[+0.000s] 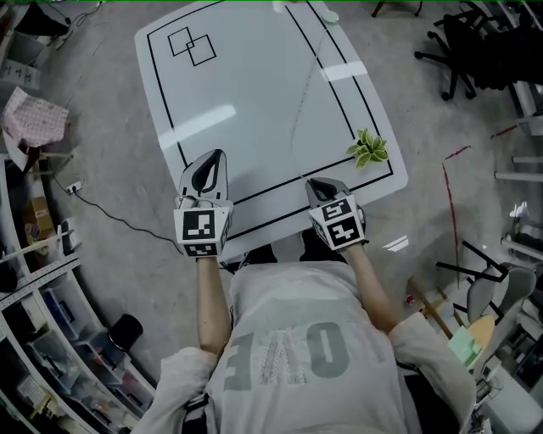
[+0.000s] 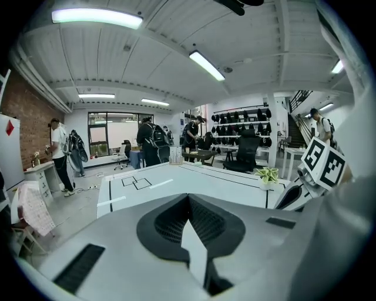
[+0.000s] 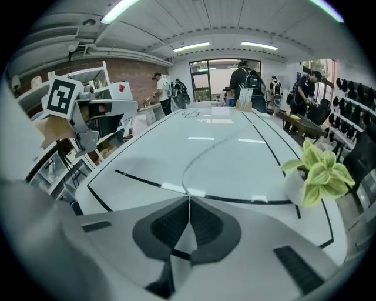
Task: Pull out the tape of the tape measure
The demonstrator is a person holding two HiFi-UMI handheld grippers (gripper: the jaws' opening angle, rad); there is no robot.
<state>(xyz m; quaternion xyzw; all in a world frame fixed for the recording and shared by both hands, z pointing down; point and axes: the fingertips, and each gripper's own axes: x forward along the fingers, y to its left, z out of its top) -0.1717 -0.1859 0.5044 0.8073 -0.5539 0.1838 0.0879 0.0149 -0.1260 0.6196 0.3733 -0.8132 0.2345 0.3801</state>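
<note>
A thin pale strip [image 1: 302, 100], perhaps the pulled-out tape, lies in a gentle curve along the white table [image 1: 254, 93]. In the right gripper view this strip [image 3: 194, 157] runs from the far part of the table towards my jaws. A small pale object [image 1: 329, 14] sits at the far edge; I cannot tell what it is. My left gripper [image 1: 216, 158] hovers over the near left edge, shut and empty. My right gripper [image 1: 316, 182] is over the near edge, shut with nothing in it, close to the strip's near end.
A small potted plant [image 1: 367, 150] stands at the table's near right corner. Two overlapping squares [image 1: 192, 45] are drawn at the far left. Black office chairs [image 1: 462, 51] stand to the right, shelves [image 1: 34, 339] to the left. People stand beyond the table.
</note>
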